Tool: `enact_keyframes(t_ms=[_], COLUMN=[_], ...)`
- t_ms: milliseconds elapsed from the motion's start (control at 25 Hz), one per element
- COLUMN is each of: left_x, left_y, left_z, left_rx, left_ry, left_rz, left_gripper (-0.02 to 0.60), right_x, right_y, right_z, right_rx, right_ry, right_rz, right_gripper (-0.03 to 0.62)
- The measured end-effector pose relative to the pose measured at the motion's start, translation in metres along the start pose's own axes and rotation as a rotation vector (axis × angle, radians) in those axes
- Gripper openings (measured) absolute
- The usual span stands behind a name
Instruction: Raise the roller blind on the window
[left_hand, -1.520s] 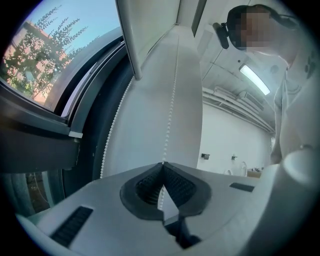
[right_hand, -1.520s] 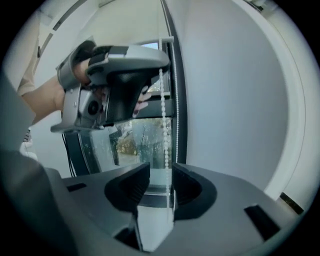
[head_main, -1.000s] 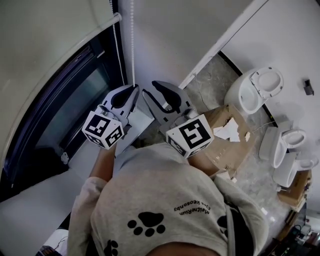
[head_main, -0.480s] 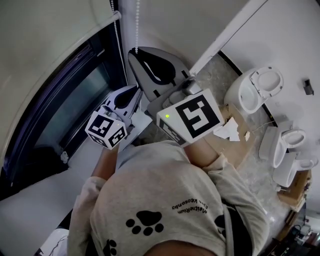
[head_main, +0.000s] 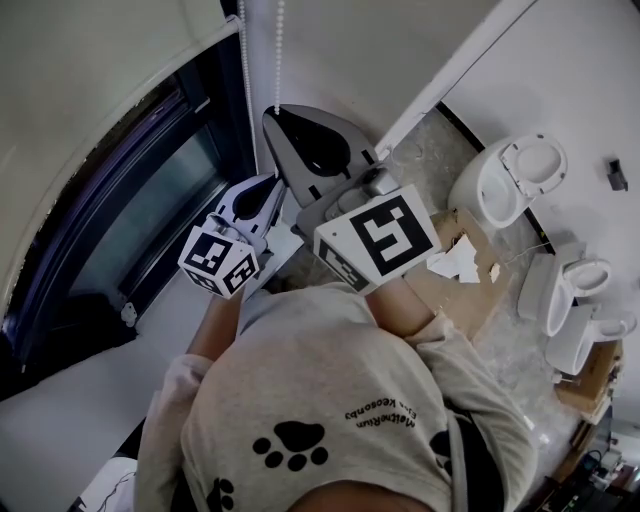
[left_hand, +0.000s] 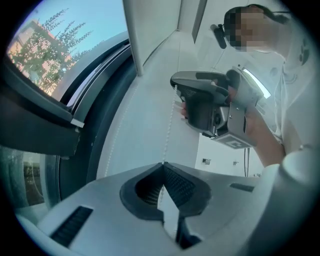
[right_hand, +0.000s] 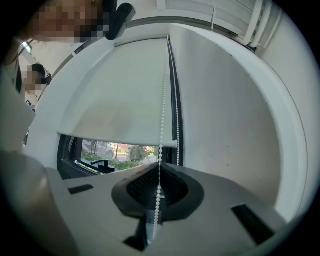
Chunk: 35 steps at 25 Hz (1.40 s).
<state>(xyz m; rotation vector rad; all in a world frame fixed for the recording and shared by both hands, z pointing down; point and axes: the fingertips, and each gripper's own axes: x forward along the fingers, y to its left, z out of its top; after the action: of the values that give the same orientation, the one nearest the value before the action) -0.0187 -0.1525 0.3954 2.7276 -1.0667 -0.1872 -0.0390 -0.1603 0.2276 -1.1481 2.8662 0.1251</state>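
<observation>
The pale fabric roller blind (head_main: 90, 70) fills the upper left of the head view, its bottom edge slanting from the left side up to top centre; just right of it the white bead chain (head_main: 279, 50) hangs straight down from the top edge. The left gripper (head_main: 268, 185), mid-frame, is pinched tight on that chain; the right gripper (head_main: 277, 112), above it, has its jaws pressed together on the same strand.

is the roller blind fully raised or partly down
Partly down. In the right gripper view the roller blind hangs over the window; its bottom bar crosses the glass, with trees showing only beneath it.
</observation>
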Motion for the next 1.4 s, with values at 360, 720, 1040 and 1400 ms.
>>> enact_keyframes(t_ms=[360, 720, 1040, 1400], left_x=[-0.005, -0.016, -0.02, -0.027], left_y=[0.006, 0.018, 0.021, 0.016], left_z=[-0.038, -0.079, -0.109, -0.109], left_rx=[-0.019, -0.002, -0.002, -0.003], left_ry=[0.046, 0.065, 0.111, 0.159], left_rz=[0.025, 0.049, 0.064, 0.03], left_gripper=[0.009, 0.009, 0.009, 0.014], right_x=[-0.005, -0.008, -0.008, -0.006], right_y=[0.003, 0.007, 0.007, 0.008], right_z=[-0.038, -0.083, -0.114, -0.124], right_rx=[0.019, 0.01, 0.054, 0.036], right_ry=[0.033, 0.073, 0.12, 0.127], right_rz=[-0.022, -0.045, -0.035, -0.026], right_gripper=[0.011, 0.011, 0.011, 0.011])
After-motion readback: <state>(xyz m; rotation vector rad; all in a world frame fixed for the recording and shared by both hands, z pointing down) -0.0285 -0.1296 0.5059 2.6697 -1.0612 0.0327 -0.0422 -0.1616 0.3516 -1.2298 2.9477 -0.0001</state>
